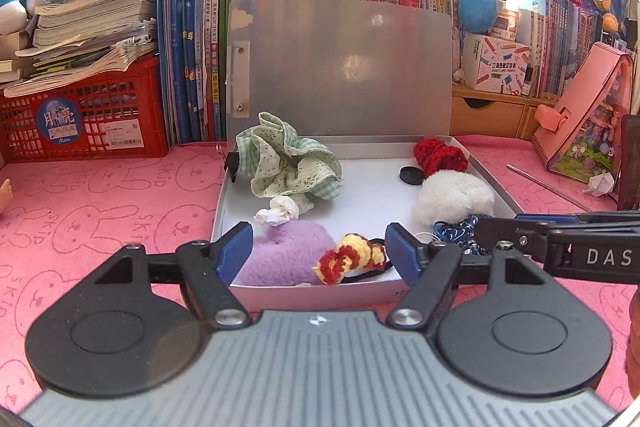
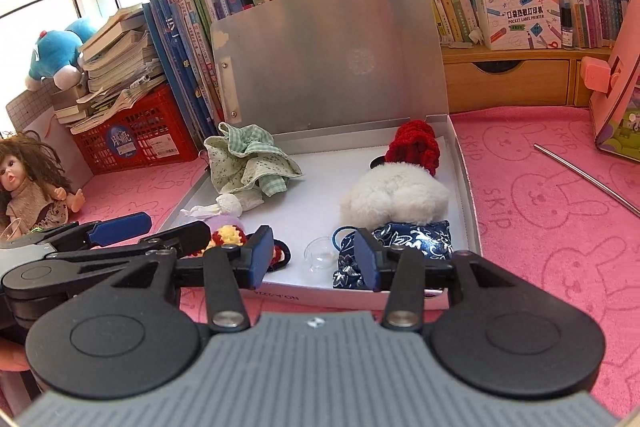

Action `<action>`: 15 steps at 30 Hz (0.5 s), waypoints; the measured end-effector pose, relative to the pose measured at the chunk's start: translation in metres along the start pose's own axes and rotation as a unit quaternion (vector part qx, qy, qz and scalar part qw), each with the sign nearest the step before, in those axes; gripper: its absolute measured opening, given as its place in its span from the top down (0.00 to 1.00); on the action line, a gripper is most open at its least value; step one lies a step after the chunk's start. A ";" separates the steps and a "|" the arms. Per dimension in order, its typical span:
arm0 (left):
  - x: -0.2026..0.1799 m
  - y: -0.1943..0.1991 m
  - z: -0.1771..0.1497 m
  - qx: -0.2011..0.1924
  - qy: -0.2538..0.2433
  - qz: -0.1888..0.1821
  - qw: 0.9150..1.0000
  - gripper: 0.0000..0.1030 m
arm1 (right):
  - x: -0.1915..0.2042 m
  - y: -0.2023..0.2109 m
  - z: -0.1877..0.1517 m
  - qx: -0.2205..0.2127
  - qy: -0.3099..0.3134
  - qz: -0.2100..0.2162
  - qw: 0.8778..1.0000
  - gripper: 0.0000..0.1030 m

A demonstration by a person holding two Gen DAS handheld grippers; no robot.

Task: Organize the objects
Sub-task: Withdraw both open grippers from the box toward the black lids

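Both grippers hang just over the near wall of the shallow white box (image 1: 280, 297), whose silvery lid stands upright at the far side against the books. The left gripper (image 1: 320, 253) has its blue pads apart with nothing pinched; the crocheted yellow-and-red scrunchie (image 1: 348, 257) lies directly ahead between them, its long axis running left to right across the opening, with the lilac plush piece (image 1: 280, 255) touching it on the left. The right gripper (image 2: 314, 257) is also spread and empty. A clear plastic dome (image 2: 320, 255) sits just ahead between its pads, and the blue-and-silver brocade pouch (image 2: 404, 243) lies at its right pad, closer to this hand than to the other.

Everything in the box is soft. The white fur pompom (image 2: 396, 195) is fluffy and rounded, and the red knitted scrunchie (image 2: 416, 143) behind it is chunky and ribbed. At the far left the green gingham cloth (image 1: 288, 163) is bunched into ruffles, and a twisted white tissue or fabric scrap (image 1: 280, 213) lies near it; the view does not settle which. A flat black disc (image 1: 412, 174) lies near the red knit.

The items appear already gathered in the box, so closing the lid probably comes next.
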State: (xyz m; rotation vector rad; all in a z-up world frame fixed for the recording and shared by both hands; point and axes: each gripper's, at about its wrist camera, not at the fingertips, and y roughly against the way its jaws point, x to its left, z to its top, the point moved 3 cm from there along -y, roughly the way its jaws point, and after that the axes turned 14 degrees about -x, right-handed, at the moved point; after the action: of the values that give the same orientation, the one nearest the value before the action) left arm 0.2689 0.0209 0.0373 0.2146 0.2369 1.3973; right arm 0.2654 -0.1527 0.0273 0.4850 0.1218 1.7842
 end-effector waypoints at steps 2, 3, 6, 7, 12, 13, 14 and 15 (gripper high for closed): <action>0.003 0.012 -0.003 0.000 0.000 -0.003 1.000 0.24 | 0.000 0.013 -0.004 -0.002 0.010 0.004 1.000 0.36; 0.004 0.019 -0.006 -0.001 -0.001 -0.005 1.000 0.24 | -0.001 0.019 -0.006 -0.003 0.015 0.004 1.000 0.35; 0.005 0.039 -0.014 -0.001 -0.003 -0.007 1.000 0.24 | -0.001 0.036 -0.015 -0.004 0.034 0.001 0.999 0.33; 0.006 0.046 -0.018 -0.003 -0.001 -0.008 1.000 0.24 | -0.001 0.041 -0.017 -0.005 0.039 -0.001 0.999 0.32; 0.007 0.080 -0.040 -0.013 0.006 0.000 1.000 0.23 | -0.002 0.072 -0.034 -0.014 0.062 -0.006 0.998 0.28; 0.007 0.086 -0.044 -0.017 0.006 0.004 1.000 0.23 | -0.002 0.079 -0.039 -0.015 0.068 -0.009 0.998 0.28; 0.007 0.092 -0.049 -0.020 0.004 0.008 1.000 0.23 | -0.001 0.085 -0.043 -0.016 0.073 -0.011 0.997 0.27; 0.008 0.097 -0.053 -0.021 0.002 0.011 1.000 0.23 | -0.001 0.089 -0.047 -0.016 0.077 -0.013 0.997 0.27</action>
State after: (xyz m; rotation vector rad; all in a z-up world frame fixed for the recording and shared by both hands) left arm 0.1629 0.0444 0.0138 0.1806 0.2080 1.4228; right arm 0.1674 -0.1701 0.0140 0.3208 0.2050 1.7941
